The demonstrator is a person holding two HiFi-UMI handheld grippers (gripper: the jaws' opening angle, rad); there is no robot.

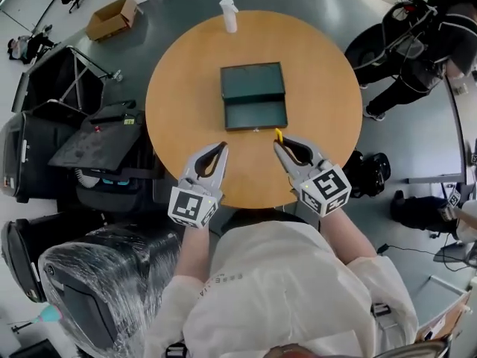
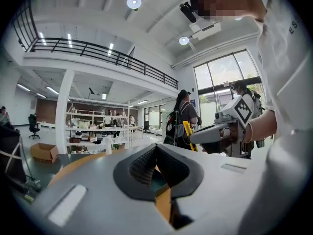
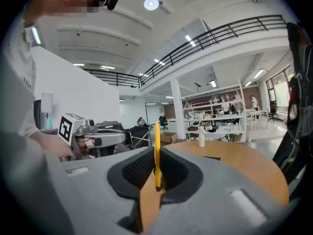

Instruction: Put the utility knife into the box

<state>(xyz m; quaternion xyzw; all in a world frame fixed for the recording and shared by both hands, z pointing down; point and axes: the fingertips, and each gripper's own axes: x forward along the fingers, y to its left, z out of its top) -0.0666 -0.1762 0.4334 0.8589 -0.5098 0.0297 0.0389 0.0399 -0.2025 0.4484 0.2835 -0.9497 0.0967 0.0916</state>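
Yellow utility knife [image 3: 157,131] clamped in the right gripper [image 1: 278,143], short of the box [image 1: 254,95].

The knife shows as a thin, flat, smooth yellow strip set on edge between the dark ribbed pads, its end projecting past the jaw tips. The box is dark green, shallow and rectangular. It lies open in two halves at the middle of the round wooden table [image 1: 328,95], near the knife but apart from it. The left gripper [image 1: 223,148] has its tips together with nothing between them.

Yellow utility knife [image 3: 157,153], thin, edge-on, upright, pinched between the right gripper [image 1: 282,146] jaws, over the table [image 1: 186,80] near its front edge, dark green box [image 1: 254,95], open, lid folded back flat, at table centre, apart from the knife
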